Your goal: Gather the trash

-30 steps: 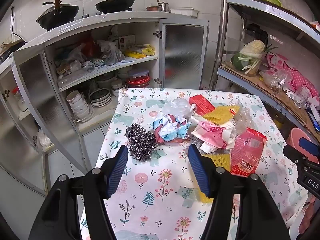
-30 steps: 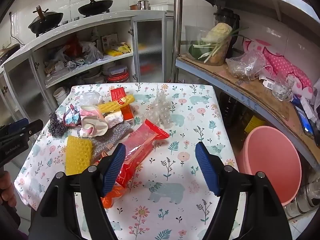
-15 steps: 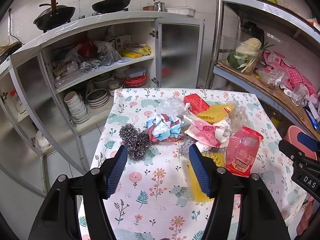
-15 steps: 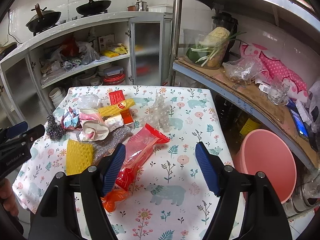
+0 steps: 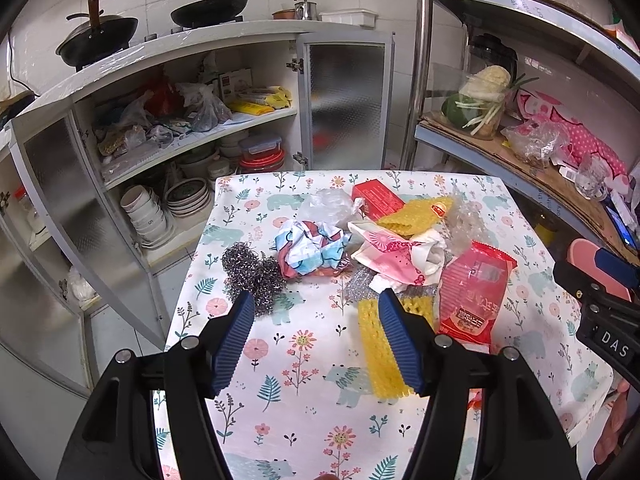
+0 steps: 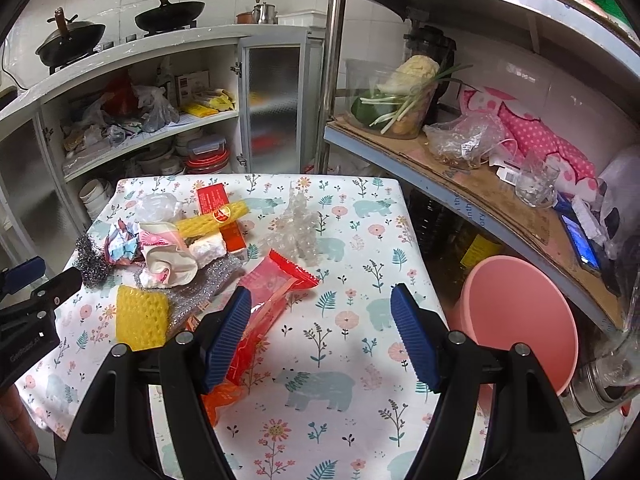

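While the left tongs (image 5: 316, 308) hang wide apart and hold nothing above the floral desk (image 5: 256, 364), the left wrist view shows the trash heaped across the far half of the cloth. Two steel scourers (image 5: 252, 272) lie touching each other at the heap's left edge, just beyond the left pad. Beside them sits one crumpled blue-and-white wrapper (image 5: 312, 248), then one pink-and-white bag (image 5: 396, 256). One yellow foam net (image 5: 380, 356) lies flat with its long axis running away from the camera, partly hidden by the right pad. One red snack packet (image 5: 472, 296) lies to its right, its long axis also running away from the camera. One red box (image 5: 376, 200) and a second yellow net (image 5: 416, 216) lie at the far side. The right tongs (image 5: 600, 292) show at the right edge.

From the right wrist view, the right tongs (image 6: 320, 308) also stand wide and empty over bare cloth. The red snack packet (image 6: 272, 292) runs diagonally from beside the left pad up to the right. One clear crinkled plastic piece (image 6: 298, 228) stands beyond it. A pink bucket (image 6: 520, 320) sits below the desk's right edge; what I can see of its inside is empty. A clear tub (image 6: 400, 100) on the shelf holds greens.
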Available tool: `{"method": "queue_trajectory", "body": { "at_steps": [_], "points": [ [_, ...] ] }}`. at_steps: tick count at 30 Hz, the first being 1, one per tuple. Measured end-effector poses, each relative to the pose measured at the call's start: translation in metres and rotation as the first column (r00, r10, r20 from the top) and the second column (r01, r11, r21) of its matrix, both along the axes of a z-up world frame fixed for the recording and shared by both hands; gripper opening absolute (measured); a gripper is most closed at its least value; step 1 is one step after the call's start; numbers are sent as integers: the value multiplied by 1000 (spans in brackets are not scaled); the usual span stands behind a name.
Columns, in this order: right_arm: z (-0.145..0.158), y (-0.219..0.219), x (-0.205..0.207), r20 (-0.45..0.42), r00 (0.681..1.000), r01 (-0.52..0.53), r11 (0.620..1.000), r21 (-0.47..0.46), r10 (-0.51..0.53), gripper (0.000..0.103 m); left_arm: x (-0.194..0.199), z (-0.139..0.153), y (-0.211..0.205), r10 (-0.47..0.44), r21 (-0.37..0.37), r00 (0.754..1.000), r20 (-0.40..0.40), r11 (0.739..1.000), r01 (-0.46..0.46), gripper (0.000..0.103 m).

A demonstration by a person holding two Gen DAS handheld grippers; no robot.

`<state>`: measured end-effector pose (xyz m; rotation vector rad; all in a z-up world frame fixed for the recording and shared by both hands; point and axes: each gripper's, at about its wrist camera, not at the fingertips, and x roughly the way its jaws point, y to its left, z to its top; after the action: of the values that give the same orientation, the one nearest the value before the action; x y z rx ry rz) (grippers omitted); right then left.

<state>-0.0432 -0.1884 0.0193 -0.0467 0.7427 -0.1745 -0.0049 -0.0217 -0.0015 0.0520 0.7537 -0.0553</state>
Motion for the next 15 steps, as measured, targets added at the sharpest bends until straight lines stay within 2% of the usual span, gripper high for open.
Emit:
{"method": "queue_trajectory", "body": {
  "at_steps": [15],
  "points": [
    [-3, -2, 0, -4, 1000, 1, 1000, -2, -1, 73, 0, -4, -1, 2, 4, 1000, -8, 1000, -1, 64]
  ]
}}
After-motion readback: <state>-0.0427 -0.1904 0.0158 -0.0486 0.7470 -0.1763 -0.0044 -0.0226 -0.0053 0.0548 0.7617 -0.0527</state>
